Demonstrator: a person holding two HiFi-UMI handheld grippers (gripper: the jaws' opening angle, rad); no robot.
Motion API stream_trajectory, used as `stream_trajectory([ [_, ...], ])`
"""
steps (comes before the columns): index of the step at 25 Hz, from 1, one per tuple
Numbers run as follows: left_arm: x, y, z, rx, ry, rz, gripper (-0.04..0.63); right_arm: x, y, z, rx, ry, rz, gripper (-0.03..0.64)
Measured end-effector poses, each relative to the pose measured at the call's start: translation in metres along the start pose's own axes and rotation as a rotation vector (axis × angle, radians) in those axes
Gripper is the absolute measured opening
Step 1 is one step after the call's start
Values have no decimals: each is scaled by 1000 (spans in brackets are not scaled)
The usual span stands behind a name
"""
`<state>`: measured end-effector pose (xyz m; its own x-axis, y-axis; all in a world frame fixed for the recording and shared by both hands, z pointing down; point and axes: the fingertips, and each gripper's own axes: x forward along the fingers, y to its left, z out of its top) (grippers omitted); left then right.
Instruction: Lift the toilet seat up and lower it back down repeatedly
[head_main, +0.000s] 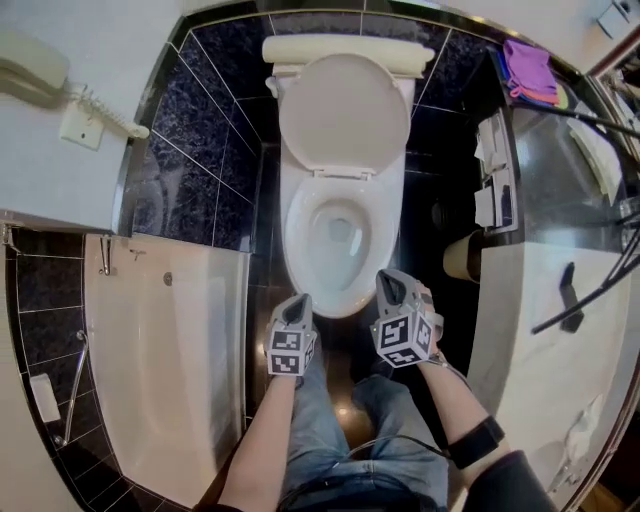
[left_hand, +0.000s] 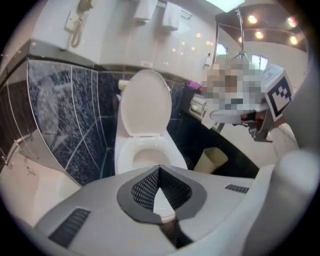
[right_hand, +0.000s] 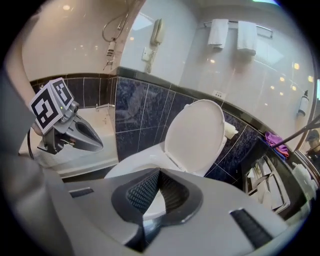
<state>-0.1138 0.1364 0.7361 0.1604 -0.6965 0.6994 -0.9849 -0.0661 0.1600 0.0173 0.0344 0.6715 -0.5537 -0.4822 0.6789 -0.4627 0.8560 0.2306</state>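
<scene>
The left gripper (head_main: 297, 300) has its fingers (left_hand: 144, 189) pressed together on nothing, and so does the right gripper (head_main: 392, 278), fingers (right_hand: 142, 192) meeting at the tips. Both tilt downward side by side at the bowl's (head_main: 298, 250) near rim, on outstretched forearms (head_main: 262, 440). The toilet seat (head_main: 343, 112) stands raised against the far tank (head_main: 340, 48), apart from both.

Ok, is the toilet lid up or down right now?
Up. The lid stands raised, leaning back toward the tank, and the bowl below it is uncovered in all three views.
</scene>
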Motion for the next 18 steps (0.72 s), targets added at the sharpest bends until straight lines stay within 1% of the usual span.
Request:
stream_trajectory([
  [4,-69,0,96,15,-107,11,-3,-53,-34,72,116,-79,-18,20],
  [8,-140,-4,170,45,-190,46,-3,-113,-58,124,184,-142,-18,20],
  [11,-186,-9,217,71,-239,56,-3,-153,-73,152,248,-196,-7,20],
  [13,-213,-10,246,82,-274,57,-3,-177,-83,167,268,-224,-4,20],
  [16,-245,-13,279,105,-317,62,-3,-211,-96,183,286,-265,0,20],
  [18,-261,-14,295,105,-343,62,-3,-227,-106,187,293,-292,-5,20],
])
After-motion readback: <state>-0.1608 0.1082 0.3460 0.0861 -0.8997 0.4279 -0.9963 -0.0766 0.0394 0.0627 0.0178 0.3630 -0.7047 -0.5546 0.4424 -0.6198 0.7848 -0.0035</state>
